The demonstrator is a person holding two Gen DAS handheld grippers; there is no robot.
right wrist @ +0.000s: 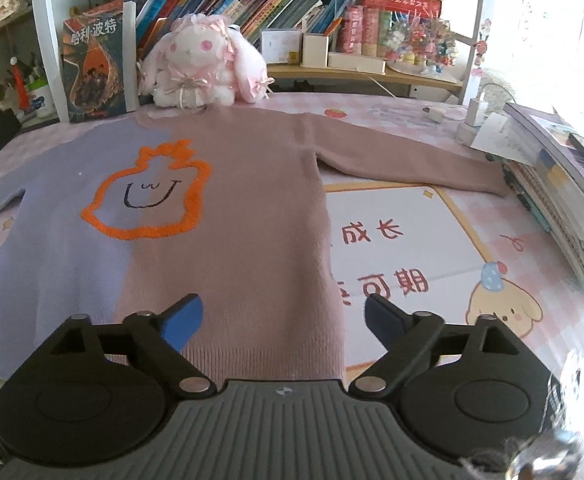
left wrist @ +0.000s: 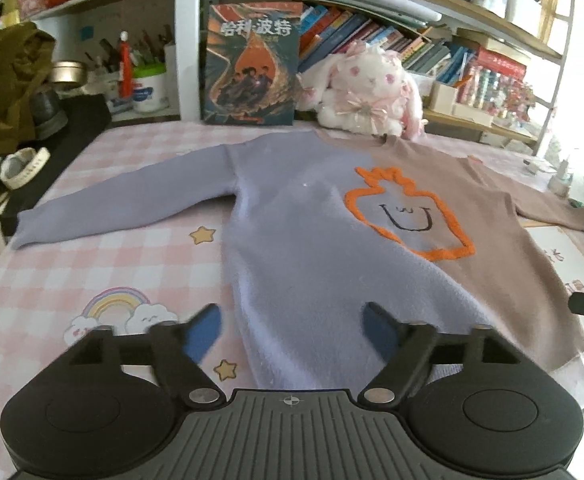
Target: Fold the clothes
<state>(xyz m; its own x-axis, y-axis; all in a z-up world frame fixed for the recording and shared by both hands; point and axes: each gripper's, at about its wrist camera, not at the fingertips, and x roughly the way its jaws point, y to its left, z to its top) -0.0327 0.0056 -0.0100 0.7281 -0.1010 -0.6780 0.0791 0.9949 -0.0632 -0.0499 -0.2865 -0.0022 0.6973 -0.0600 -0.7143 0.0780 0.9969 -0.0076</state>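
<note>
The left gripper (left wrist: 292, 330) is held with its blue-padded fingers (left wrist: 203, 334) spread wide, and nothing is gripped between them; it is placed over the near hem of the sweater (left wrist: 303, 248), on the purple half. The right gripper (right wrist: 284, 322) is also opened wide and holds nothing, and it is placed over the near hem on the pinkish-brown half, with its right finger (right wrist: 383, 316) past the edge of the cloth. The sweater (right wrist: 220, 216) is laid flat, front side up, on the pink checked table cover (left wrist: 104, 264), with both sleeves stretched out to the left and to the right. An orange outlined figure with a smiling face (right wrist: 148, 196) is seen on the chest, across the line between the two colours. A white printed sheet with red characters (right wrist: 395, 248) is seen just right of the sweater body. At the far edge, near the collar, a plush rabbit (right wrist: 200, 68) is seated, and a dark book (left wrist: 252, 66) is stood upright to its left. A stack of books (right wrist: 563, 200) is piled at the right side, beside the end of the right sleeve. Shelves with books (right wrist: 252, 4) are seen behind.
</note>
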